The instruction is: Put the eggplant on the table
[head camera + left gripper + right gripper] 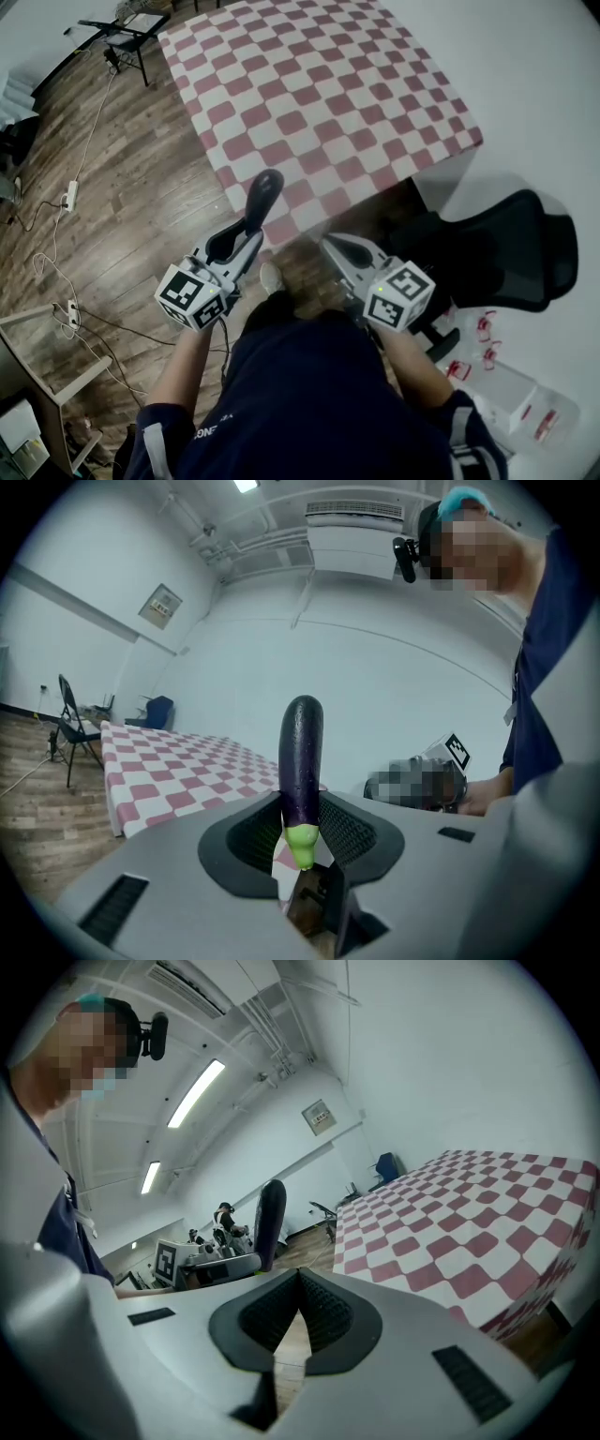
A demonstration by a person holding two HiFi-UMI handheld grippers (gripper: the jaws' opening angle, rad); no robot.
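- Eggplant (pixel 302 752): dark purple body, green stem end; held upright in the left gripper (pixel 302 834)
- Grip point: the pads press on the eggplant just above the stem end; the stem tip hangs below the pads and the body projects well past the jaw tips
- Left gripper jaws: partly apart, closed on the eggplant
- Location, head view: the eggplant (pixel 263 191) is in the air at the near edge of the table (pixel 328 103), not resting on it; the left gripper (pixel 246 234) is over the wooden floor (pixel 131 187)
- Table: covered with a red-and-white checked cloth
- Right gripper (pixel 298 1277): jaw tips brought together, nothing between the pads
- Right gripper (pixel 330 246), head view: just beside the left gripper, on its right; both point toward the table
- Right gripper view: the eggplant (pixel 270 1222) shows at left, the table (pixel 469 1232) at right
- Black office chair (pixel 511 248): near the right gripper, at the table corner
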